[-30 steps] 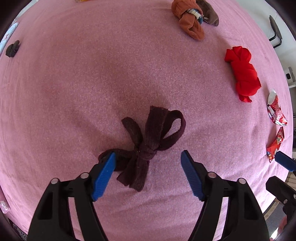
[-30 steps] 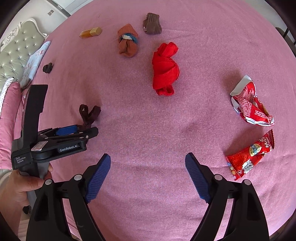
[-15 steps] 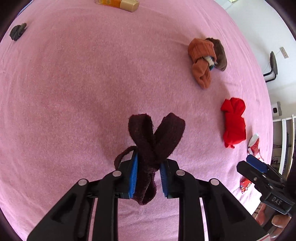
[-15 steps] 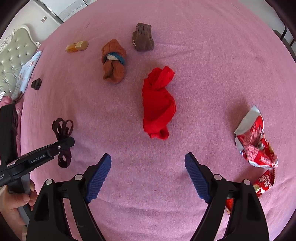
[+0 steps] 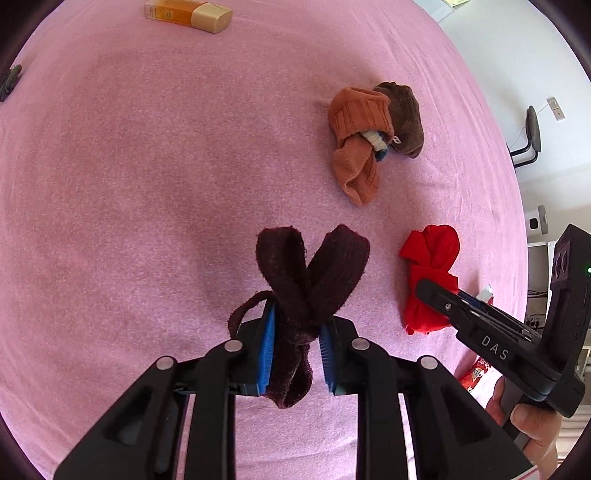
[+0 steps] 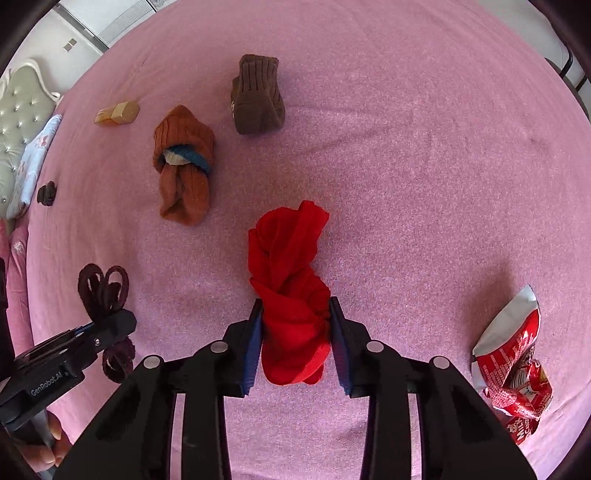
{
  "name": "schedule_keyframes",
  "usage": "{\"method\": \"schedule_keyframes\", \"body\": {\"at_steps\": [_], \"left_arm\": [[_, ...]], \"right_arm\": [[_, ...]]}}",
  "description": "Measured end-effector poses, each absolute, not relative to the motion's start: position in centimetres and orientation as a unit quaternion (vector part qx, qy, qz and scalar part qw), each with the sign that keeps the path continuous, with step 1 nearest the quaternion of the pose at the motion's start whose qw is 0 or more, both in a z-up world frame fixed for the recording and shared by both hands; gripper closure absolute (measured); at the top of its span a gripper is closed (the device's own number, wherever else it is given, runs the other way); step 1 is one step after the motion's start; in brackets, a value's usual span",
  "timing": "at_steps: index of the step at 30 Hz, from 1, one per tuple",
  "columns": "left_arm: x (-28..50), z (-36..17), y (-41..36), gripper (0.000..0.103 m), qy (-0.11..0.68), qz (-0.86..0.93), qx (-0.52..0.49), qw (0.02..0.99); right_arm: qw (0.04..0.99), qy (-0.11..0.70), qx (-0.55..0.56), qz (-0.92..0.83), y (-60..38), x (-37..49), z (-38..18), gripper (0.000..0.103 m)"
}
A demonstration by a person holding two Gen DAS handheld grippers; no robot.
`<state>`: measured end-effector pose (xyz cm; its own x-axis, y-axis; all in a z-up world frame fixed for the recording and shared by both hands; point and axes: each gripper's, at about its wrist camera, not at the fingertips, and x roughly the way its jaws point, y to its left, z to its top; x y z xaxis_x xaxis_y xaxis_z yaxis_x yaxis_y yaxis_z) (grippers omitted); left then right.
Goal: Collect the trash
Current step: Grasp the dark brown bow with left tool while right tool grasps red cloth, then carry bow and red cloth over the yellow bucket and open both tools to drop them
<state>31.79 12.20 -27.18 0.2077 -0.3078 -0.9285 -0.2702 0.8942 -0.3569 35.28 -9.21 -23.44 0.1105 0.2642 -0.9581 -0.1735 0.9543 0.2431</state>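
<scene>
Since a second ago the left claw (image 5: 295,354) has shut on the dark knotted band (image 5: 306,291) and lifted it, loops fanning toward upper frame. The right claw (image 6: 295,347) has slid over the red knotted cloth (image 6: 290,295), and its jaws have just been closing; the pads now press the cloth's lower end. Its long axis runs straight up the frame, away from the claw. On the pink bed (image 6: 424,166): two red snack wrappers (image 6: 511,365) at lower right, nearer the right claw, one orange sock bundle (image 6: 184,177), one brown sock bundle (image 6: 256,99), one amber bottle (image 5: 188,13).
</scene>
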Motion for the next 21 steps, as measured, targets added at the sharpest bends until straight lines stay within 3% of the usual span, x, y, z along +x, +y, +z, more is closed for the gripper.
{"method": "schedule_keyframes", "body": {"at_steps": [8,21], "left_arm": [[29.0,-26.5,8.3,0.081,0.643,-0.039,-0.228,0.73],[14.5,-23.4,1.6,0.081,0.682,-0.116,-0.199,0.694]], "right_arm": [[0.724,0.662,0.083,0.173,-12.0,28.0,-21.8,0.071],[0.73,0.657,0.139,0.13,-18.0,13.0,-15.7,0.071]]}}
